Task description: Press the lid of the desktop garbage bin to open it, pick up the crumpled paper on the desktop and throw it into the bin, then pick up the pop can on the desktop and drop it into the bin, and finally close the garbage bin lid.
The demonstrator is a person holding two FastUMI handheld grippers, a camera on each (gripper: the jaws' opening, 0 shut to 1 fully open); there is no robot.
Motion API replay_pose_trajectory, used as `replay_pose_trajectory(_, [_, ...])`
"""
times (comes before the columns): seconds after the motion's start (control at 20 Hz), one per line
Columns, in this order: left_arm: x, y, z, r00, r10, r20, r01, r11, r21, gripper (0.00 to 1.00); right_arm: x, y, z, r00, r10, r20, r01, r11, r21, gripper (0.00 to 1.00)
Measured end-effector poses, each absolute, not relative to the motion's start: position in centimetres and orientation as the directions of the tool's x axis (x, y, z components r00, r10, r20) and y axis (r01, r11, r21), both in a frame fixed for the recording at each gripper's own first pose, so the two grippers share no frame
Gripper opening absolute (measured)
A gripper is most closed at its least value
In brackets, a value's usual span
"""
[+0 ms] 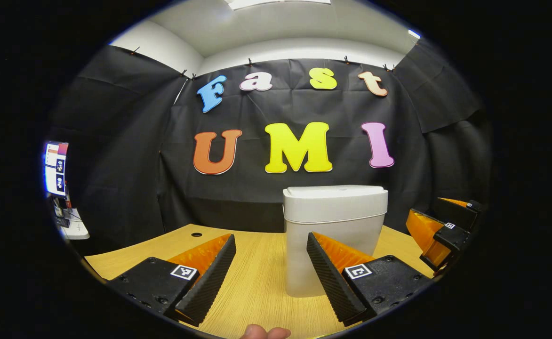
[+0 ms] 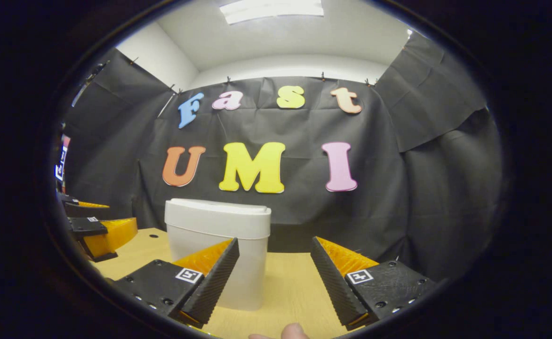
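A white desktop bin (image 1: 297,263) stands on the wooden table with its lid (image 1: 334,194) down flat. My left gripper (image 1: 271,238) hovers low over the table just in front of the bin, open, nothing between its fingers; its right finger overlaps the bin's front. In the right gripper view the same bin (image 2: 253,278) stands left of centre with the lid (image 2: 217,215) closed. My right gripper (image 2: 275,241) is open and empty, its left finger in front of the bin. Each gripper also appears beside the bin from the other side: right gripper (image 1: 440,228), left gripper (image 2: 98,230).
The light wooden table (image 1: 252,282) runs back to the black cloth wall. A small round hole (image 1: 196,234) lies in the table's far left part. A lit screen (image 1: 55,167) stands off to the left. A fingertip (image 1: 264,332) shows at the bottom edge.
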State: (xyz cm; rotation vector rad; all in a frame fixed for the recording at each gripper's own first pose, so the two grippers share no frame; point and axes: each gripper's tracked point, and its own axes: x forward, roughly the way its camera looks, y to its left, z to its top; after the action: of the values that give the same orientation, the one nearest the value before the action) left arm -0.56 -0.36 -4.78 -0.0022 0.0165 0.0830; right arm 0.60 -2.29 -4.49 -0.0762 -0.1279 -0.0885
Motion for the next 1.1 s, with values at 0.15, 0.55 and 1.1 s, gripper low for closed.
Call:
replay_pose_trajectory(0.15, [-0.7, -0.3, -4.9, 0.996, 0.082, -0.021, -0.083, 0.997, -0.006, 0.98, 0.6, -2.2, -4.3, 0.987, -0.085, 0.134, 0.096, 0.993, -0.075, 0.95])
replay_pose_trajectory(0.55, [-1.0, -0.2, -4.4, 0.996, 0.088, -0.011, -0.088, 0.996, 0.005, 0.98, 0.2, -2.3, -3.7, 0.983, -0.090, 0.158, 0.104, 0.991, -0.085, 0.95])
replay_pose_trajectory(1.1, [-1.4, -0.4, -3.8, 0.997, 0.083, 0.004, -0.083, 0.996, 0.015, 0.98, -0.2, -3.0, -3.0, 0.978, -0.106, 0.178, 0.119, 0.991, -0.064, 0.95])
